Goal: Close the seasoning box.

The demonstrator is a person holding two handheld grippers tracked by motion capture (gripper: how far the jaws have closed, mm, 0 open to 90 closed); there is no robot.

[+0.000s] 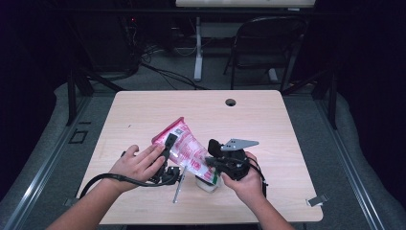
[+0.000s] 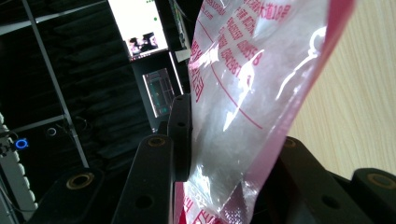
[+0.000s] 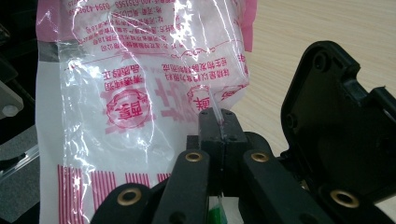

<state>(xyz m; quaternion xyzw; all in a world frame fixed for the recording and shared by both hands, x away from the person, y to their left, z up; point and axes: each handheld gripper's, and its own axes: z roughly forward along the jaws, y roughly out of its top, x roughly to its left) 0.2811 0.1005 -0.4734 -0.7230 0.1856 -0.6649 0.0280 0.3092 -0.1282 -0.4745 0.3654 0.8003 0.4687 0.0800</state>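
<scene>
A pink and clear plastic bag [image 1: 184, 146] with red print hangs tilted above the wooden table [image 1: 143, 110], held between both grippers. My left gripper [image 1: 169, 142] is shut on the bag's left side; in the left gripper view the bag [image 2: 252, 93] is pinched between the black pads of that gripper [image 2: 233, 149]. My right gripper [image 1: 208, 163] is at the bag's lower right end. Its jaws [image 3: 218, 123] are shut, with a thin clear tube [image 3: 212, 100] rising from between them against the bag [image 3: 140, 84]. A small white cup [image 1: 208, 185] stands under the bag's lower end.
A thin grey strip [image 1: 179, 189] stands next to the left gripper near the table's front. A cable hole [image 1: 230, 102] is at the table's far edge. A dark chair [image 1: 268, 43] stands behind the table. A small clip [image 1: 317, 200] sits at the front right corner.
</scene>
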